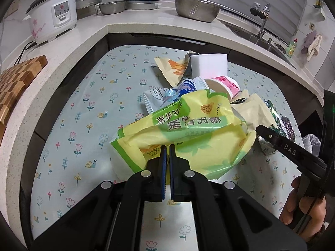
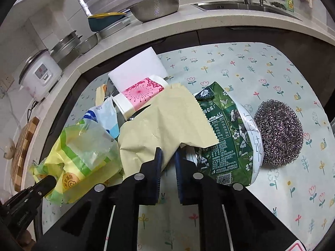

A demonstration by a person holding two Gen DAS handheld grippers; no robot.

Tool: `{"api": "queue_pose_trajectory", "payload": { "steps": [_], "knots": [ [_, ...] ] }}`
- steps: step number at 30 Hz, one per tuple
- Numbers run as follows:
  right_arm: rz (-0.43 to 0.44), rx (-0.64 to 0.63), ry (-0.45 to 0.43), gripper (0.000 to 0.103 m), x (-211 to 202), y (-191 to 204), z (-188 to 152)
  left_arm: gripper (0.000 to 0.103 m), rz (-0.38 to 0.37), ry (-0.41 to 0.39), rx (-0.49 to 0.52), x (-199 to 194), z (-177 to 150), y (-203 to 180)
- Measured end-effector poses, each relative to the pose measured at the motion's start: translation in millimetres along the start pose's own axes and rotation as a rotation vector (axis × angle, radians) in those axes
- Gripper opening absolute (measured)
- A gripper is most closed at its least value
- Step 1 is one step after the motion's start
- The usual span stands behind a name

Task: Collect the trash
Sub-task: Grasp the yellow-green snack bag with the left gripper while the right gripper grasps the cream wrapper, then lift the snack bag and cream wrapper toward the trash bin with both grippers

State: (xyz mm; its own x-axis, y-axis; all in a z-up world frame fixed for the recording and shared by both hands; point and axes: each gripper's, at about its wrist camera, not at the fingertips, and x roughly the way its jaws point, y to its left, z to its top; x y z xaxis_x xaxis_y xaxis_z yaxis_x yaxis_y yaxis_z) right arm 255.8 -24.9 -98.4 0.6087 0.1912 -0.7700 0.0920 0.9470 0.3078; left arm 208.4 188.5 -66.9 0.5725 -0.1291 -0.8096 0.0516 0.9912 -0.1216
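A pile of trash lies on the flowered table mat (image 1: 90, 113). My left gripper (image 1: 167, 149) is shut on the edge of a yellow-green plastic bag (image 1: 188, 129), which also shows in the right wrist view (image 2: 79, 159). My right gripper (image 2: 167, 154) is nearly shut on the lower edge of a beige paper wrapper (image 2: 165, 123); it shows at the right of the left wrist view (image 1: 278, 142). Behind lie a pink paper cup (image 2: 140, 94), a white sponge block (image 2: 136, 69), a green milk carton (image 2: 226, 133) and a blue-white wrapper (image 2: 104, 115).
A steel wool scrubber (image 2: 278, 131) sits right of the carton. The counter (image 1: 146, 27) behind holds a rice cooker (image 1: 52, 16), steel bowls (image 1: 196, 8) and a sink (image 1: 257, 37). A wooden cutting board (image 1: 16, 79) lies at the left.
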Motion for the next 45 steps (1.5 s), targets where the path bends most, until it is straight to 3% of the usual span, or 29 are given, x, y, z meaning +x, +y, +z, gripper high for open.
{"api": "queue_pose_trajectory", "payload": {
  "steps": [10, 17, 30, 45],
  "knots": [
    [-0.071, -0.006, -0.154, 0.006, -72, -12, 11, 0.002, -0.036, -0.062, 0.034, -29, 10, -33],
    [-0.148, 0.028, -0.268, 0.006, -133, -52, 13, 0.002, -0.092, -0.12, 0.084, -57, 19, -80],
    [-0.29, 0.212, -0.391, 0.006, -232, -180, -15, 0.002, -0.231, -0.181, 0.275, -89, 8, -222],
    [-0.436, 0.402, -0.446, 0.006, -302, -299, -68, 0.002, -0.386, -0.122, 0.514, -74, -40, -387]
  ]
}}
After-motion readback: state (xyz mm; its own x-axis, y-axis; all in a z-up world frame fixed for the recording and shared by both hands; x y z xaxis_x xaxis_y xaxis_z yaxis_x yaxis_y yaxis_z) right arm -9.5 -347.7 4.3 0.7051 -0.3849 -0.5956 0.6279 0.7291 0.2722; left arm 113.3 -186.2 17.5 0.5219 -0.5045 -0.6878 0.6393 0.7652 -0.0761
